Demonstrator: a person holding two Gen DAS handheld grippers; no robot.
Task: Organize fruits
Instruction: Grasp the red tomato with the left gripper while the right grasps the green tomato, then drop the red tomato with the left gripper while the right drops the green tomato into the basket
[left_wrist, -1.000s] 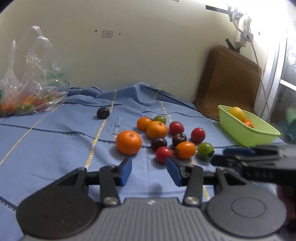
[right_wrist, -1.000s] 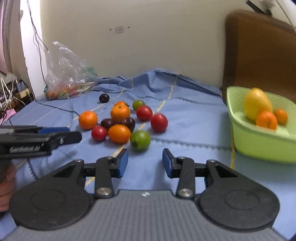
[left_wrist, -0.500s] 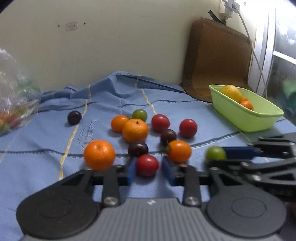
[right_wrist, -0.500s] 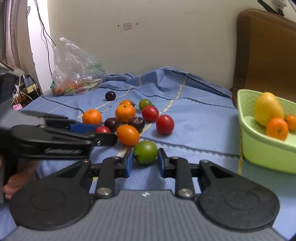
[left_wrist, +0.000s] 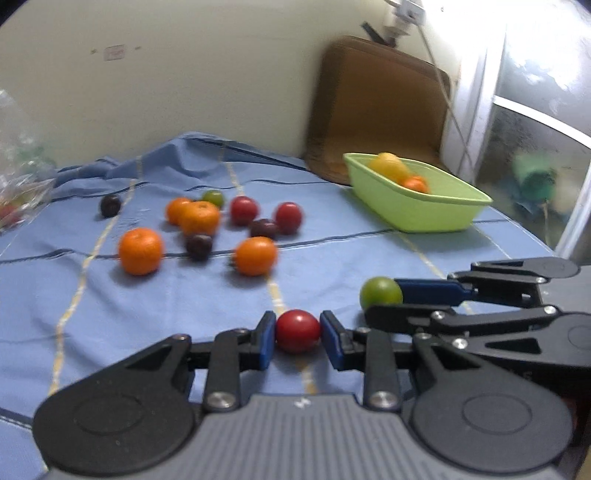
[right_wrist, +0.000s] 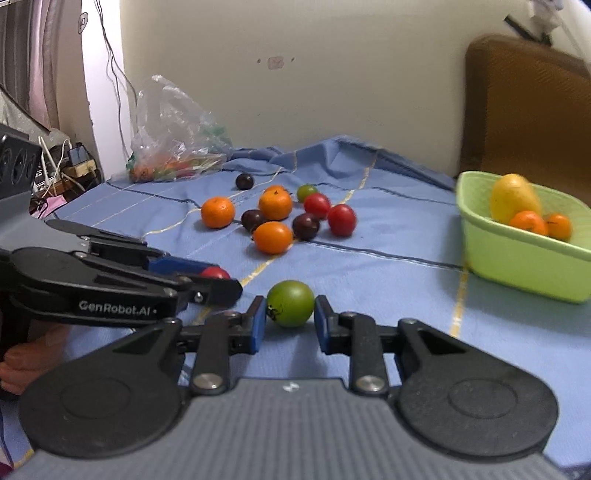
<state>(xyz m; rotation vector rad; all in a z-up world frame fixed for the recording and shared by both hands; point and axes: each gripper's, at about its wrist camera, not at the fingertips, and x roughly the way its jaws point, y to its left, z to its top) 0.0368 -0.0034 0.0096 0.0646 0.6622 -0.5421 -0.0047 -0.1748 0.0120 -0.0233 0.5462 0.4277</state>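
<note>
At lower centre of each wrist view, the left gripper (left_wrist: 297, 336) pinches a red tomato (left_wrist: 297, 330) and the right gripper (right_wrist: 290, 314) pinches a green tomato (right_wrist: 290, 302), the green basket (right_wrist: 517, 254) at right.

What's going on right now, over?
Left gripper shut on red tomato. Right gripper shut on green tomato. Green bin off to the right, path clear. Over.
</note>
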